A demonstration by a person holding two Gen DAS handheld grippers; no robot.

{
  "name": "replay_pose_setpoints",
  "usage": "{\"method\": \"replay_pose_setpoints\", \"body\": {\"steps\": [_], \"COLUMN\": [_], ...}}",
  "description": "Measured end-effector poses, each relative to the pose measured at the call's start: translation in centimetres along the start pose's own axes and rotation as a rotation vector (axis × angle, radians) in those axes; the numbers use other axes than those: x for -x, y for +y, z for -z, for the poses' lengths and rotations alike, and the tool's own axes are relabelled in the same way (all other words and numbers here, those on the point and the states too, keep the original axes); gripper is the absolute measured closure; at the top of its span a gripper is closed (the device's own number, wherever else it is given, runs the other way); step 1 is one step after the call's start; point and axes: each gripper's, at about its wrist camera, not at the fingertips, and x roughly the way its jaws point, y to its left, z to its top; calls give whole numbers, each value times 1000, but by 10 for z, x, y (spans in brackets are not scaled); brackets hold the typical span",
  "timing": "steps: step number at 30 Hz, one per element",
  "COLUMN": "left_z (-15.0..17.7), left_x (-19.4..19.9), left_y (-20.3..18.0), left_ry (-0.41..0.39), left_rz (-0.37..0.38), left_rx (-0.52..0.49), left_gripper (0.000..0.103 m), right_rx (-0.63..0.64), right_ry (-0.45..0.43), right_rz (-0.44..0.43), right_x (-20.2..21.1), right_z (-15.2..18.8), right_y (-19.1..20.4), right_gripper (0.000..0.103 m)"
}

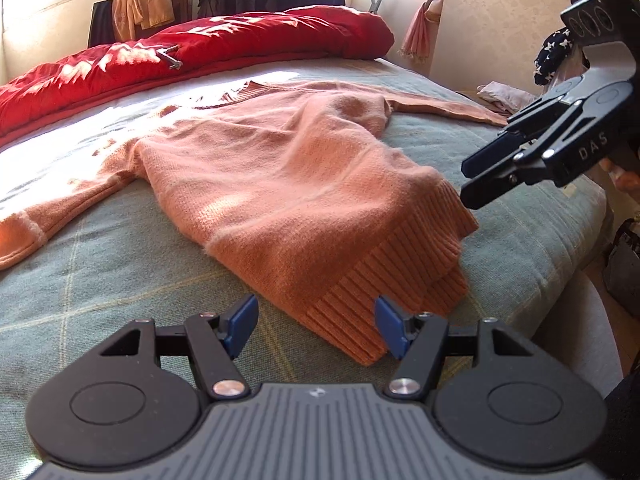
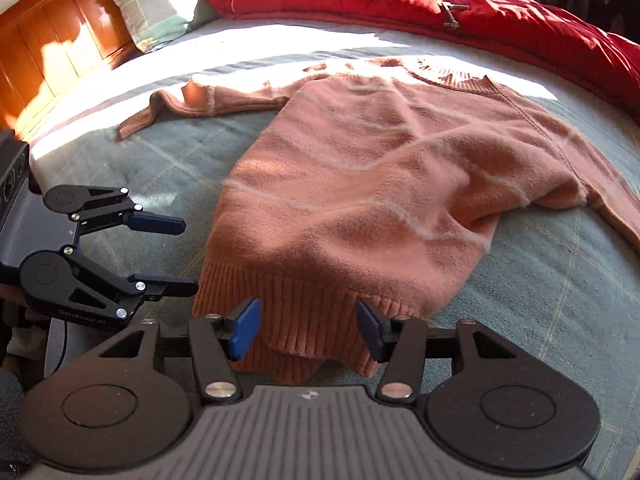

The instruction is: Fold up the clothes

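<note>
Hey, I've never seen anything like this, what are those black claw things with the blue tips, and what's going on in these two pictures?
They are hand-held grippers, one in each of a person's hands, with a camera on each looking forward along its two fingers. One picture is from the left gripper, the other from the right gripper; each also shows the other at the side. An orange ribbed knit sweater lies spread on a grey-green checked bedspread, with a red quilt behind. Both grippers are open at the sweater's hem. Nothing is held.
</note>
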Motion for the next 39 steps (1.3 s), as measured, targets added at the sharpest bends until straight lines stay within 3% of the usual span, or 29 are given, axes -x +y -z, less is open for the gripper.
{"method": "replay_pose_setpoints", "body": {"steps": [5, 12, 19, 21, 26, 27, 31, 33, 39], "left_z": [-26, -61, -56, -51, -47, -47, -53, -58, -80], "left_x": [-1, -43, -79, -80, -103, -107, -109, -103, -71], "left_y": [-28, -73, -118, -131, -149, -149, -137, -127, -69], "left_ry": [-53, -69, -69, -92, -31, -13, 14, -5, -76], "left_rz": [19, 3, -126, -138, -142, -134, -92, -102, -227], "left_rx": [-117, -277, -568, -664, -788, -790, -718, -671, -476], "left_gripper": [32, 31, 31, 31, 30, 31, 64, 74, 80], "right_rx": [-147, -301, -345, -355, -389, -393, -396, -394, -376], "right_ry": [-59, -100, -110, -112, -121, -121, -106, -103, -101], "right_rz": [43, -7, -11, -6, 3, 8, 23, 24, 14], "right_x": [12, 3, 2, 1, 0, 0, 0, 1, -2], "right_z": [18, 47, 63, 66, 72, 73, 78, 79, 75], "right_y": [-37, -60, -73, -77, -86, -86, -86, -86, -83], "right_gripper": [38, 37, 37, 37, 37, 37, 37, 37, 37]}}
